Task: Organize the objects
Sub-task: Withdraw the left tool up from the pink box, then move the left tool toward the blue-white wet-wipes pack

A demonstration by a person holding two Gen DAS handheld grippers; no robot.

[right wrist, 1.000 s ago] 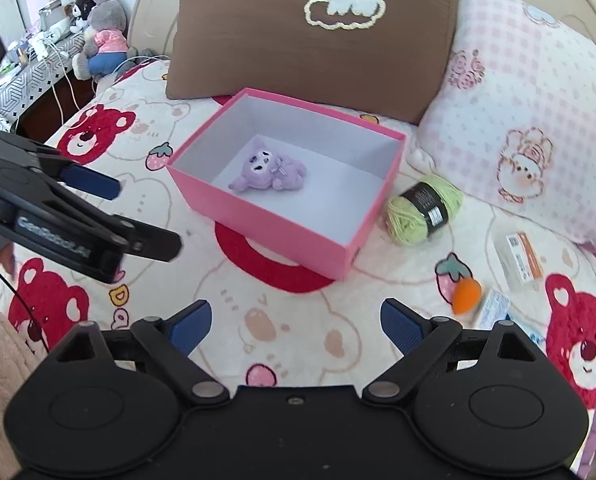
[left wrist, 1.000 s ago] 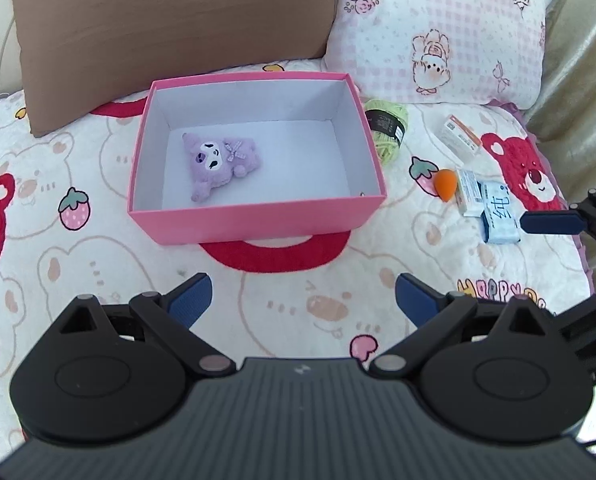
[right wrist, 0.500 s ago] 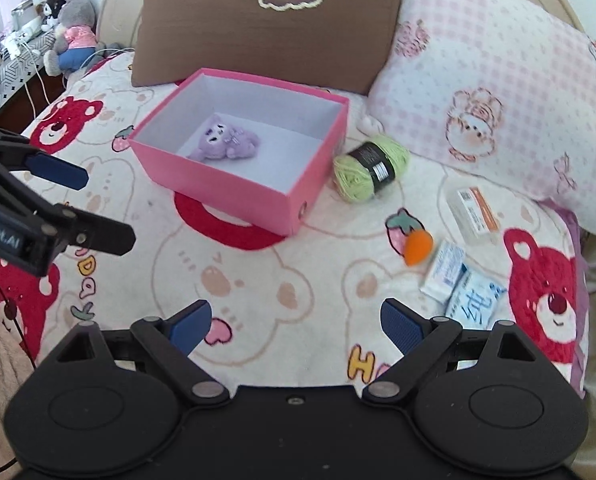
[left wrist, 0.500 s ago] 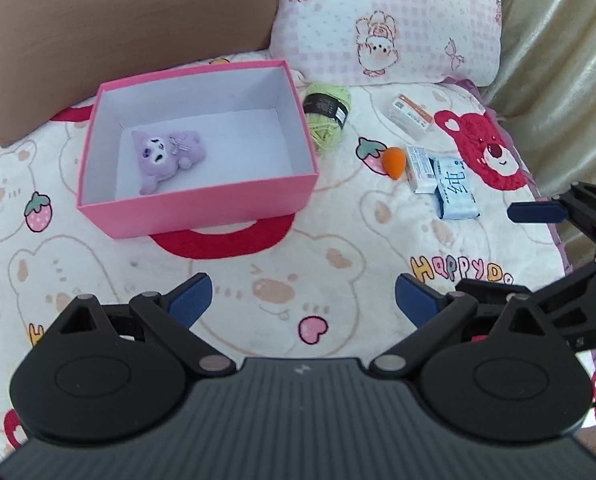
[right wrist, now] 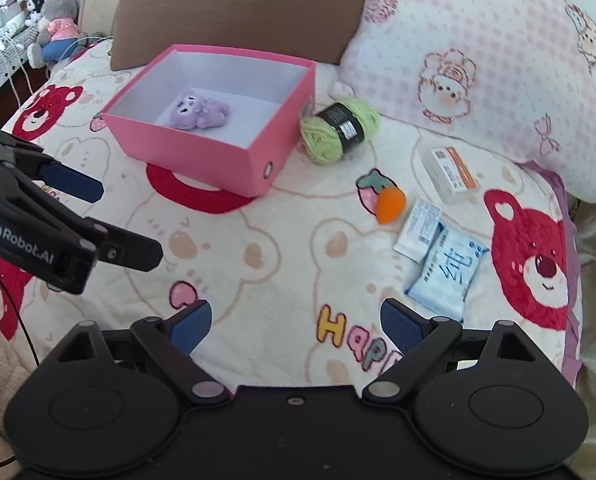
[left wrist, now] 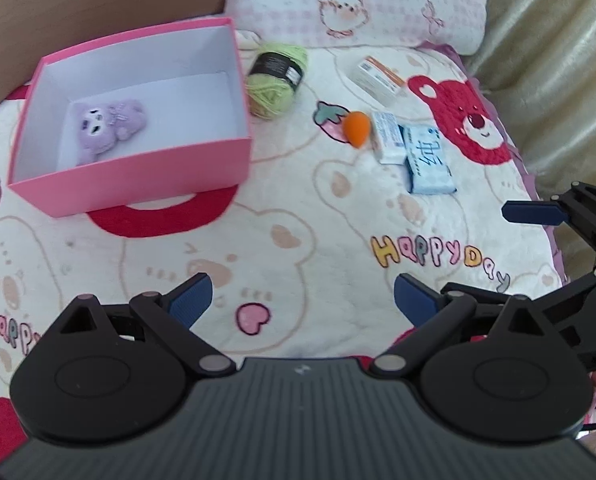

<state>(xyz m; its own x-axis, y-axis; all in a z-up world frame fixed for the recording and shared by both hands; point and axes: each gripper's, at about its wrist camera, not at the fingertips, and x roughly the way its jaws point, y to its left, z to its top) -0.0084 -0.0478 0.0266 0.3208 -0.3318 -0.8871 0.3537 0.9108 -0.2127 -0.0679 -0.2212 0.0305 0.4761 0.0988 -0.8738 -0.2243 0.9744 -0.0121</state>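
Both claws hang over the cream fleece blanket with red bears (right wrist: 282,248), tilted down at it. Past the left claw's tips, way up top, sit the brown rectangular cushion (right wrist: 238,8) and the pink checked pillow (right wrist: 478,52).

The open pink cardboard box with white inside (left wrist: 138,184) is ahead and left of the left two-finger claw (left wrist: 302,300), and ahead-left of the right two-finger claw (right wrist: 296,324) too. Inside it, lying on the floor of the box, is the small purple plush toy (right wrist: 198,110).

Just right of the box, nearly touching its side, is the lime green yarn ball with a black label (right wrist: 340,128). Further right of that, straight ahead of the right claw: the white and orange carton (right wrist: 452,174), then the pale blue tissue packet (right wrist: 448,274) closest to its right finger, partly overlapped with the small white and blue box (right wrist: 418,230). The little orange egg-shaped sponge (right wrist: 390,204) sits just beside that box.

Both claws are spread wide with nothing between the blue pads, neither touching anything.
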